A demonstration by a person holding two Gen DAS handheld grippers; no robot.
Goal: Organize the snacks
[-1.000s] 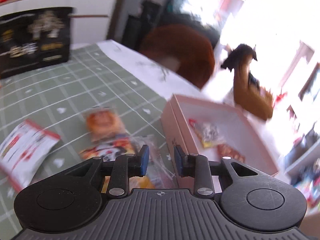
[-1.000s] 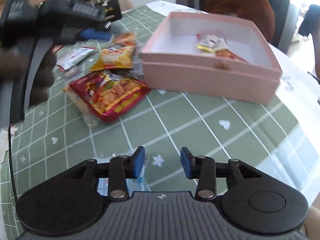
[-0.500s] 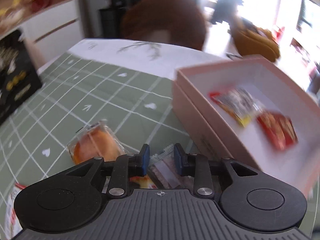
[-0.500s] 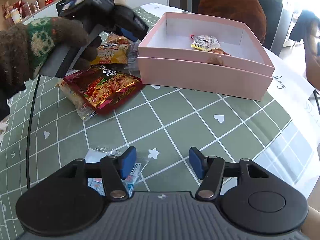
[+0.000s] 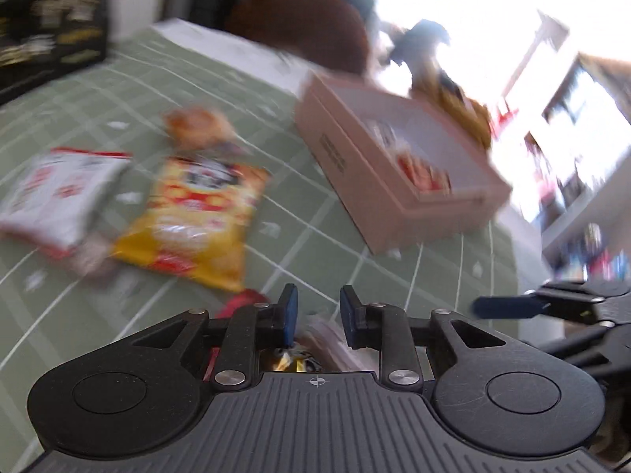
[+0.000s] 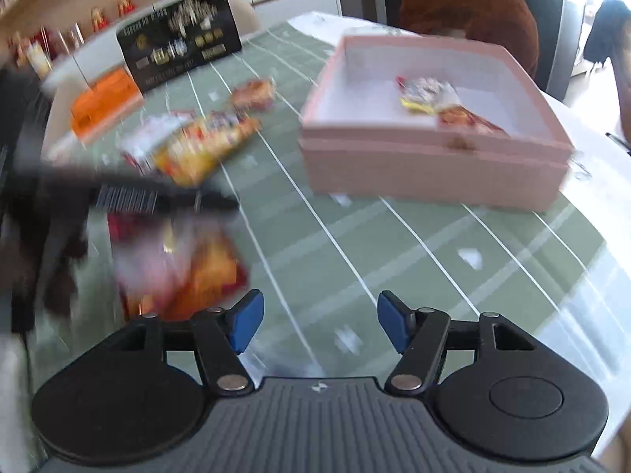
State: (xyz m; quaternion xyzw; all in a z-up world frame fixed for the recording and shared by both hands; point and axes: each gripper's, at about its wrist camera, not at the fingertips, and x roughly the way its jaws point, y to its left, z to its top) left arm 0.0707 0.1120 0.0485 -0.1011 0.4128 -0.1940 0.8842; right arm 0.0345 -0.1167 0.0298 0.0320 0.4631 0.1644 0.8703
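A pink open box [image 6: 434, 157] [image 5: 394, 181] sits on the green checked tablecloth and holds two small snack packets [image 6: 428, 92]. My left gripper [image 5: 317, 313] is open with a narrow gap, low over a red snack bag [image 5: 244, 301] whose edge shows under it; from the right wrist view it hovers over that blurred red bag [image 6: 197, 272]. A yellow chip bag [image 5: 197, 213], a white-red packet [image 5: 59, 193] and an orange wrapped snack [image 5: 197, 122] lie beyond. My right gripper [image 6: 317, 325] is wide open and empty above the cloth.
A black printed box [image 6: 181, 51] and an orange box [image 6: 104, 100] stand at the table's far side. A brown round chair [image 6: 469, 4] is behind the pink box. The table's right edge [image 6: 615, 236] is close.
My left gripper swung back from the pink box to above the red bag near me. My right gripper opened wider and shifted; the small blue packet under it is out of sight.
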